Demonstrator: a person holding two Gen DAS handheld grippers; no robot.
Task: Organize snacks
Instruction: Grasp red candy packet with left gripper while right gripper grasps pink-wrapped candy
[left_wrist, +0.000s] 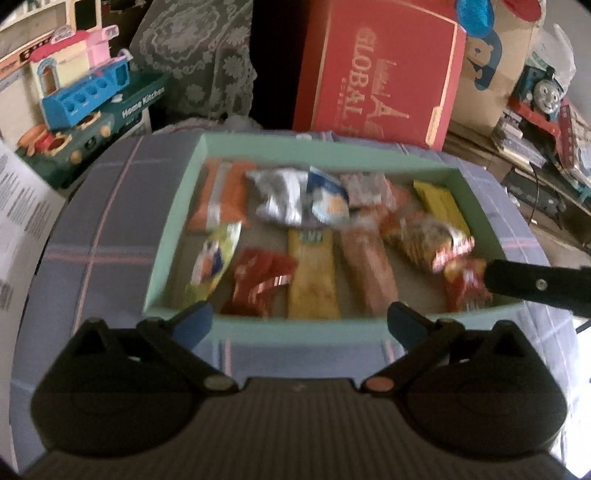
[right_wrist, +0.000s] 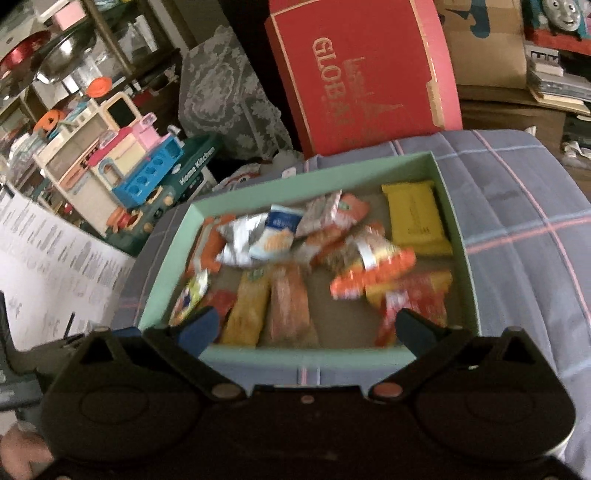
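- Plaid cloth (left_wrist: 110, 229) in grey-blue with pink lines covers the rounded surface that carries everything; whether a tabletop or a cushion lies under it cannot be told. Toys, a red box and cartons crowd the room behind.
- Nearest, the left hand-held gripper (left_wrist: 299, 321) hovers just short of the near rim of a pale green tray (left_wrist: 295, 330). Its blue-tipped fingers are spread wide and hold nothing.
- Right hand-held gripper (right_wrist: 306, 325) sits at the same near rim, farther toward the tray's right side, also spread wide and empty. Its right fingertip (right_wrist: 410, 325) overlaps a red packet (right_wrist: 424, 299) in the tray's near right corner; whether it touches is unclear through the blur.
- From the left camera, one dark finger of the right hand-held gripper reaches in from the right edge, its tip beside that same red packet.
- Inside the tray, along the near rim, a yellow bar (left_wrist: 312, 280) and a pinkish bar (left_wrist: 367, 273) lie side by side, long axes running near to far, straight ahead of the left hand-held gripper.
- Left of them lie a crumpled red wrapper (left_wrist: 258, 284) and a yellow-green packet (left_wrist: 214, 258).
- Farther in, loose packets overlap in a heap: a silver and blue bag (left_wrist: 299, 195) mid-tray, an orange packet (left_wrist: 221, 195) in the far left corner.
- Far right corner holds a flat yellow packet (right_wrist: 417, 218), long axis near to far.
- Judgement: the near right red packet lies closest to the right hand-held gripper; the two upright bars suit the left.
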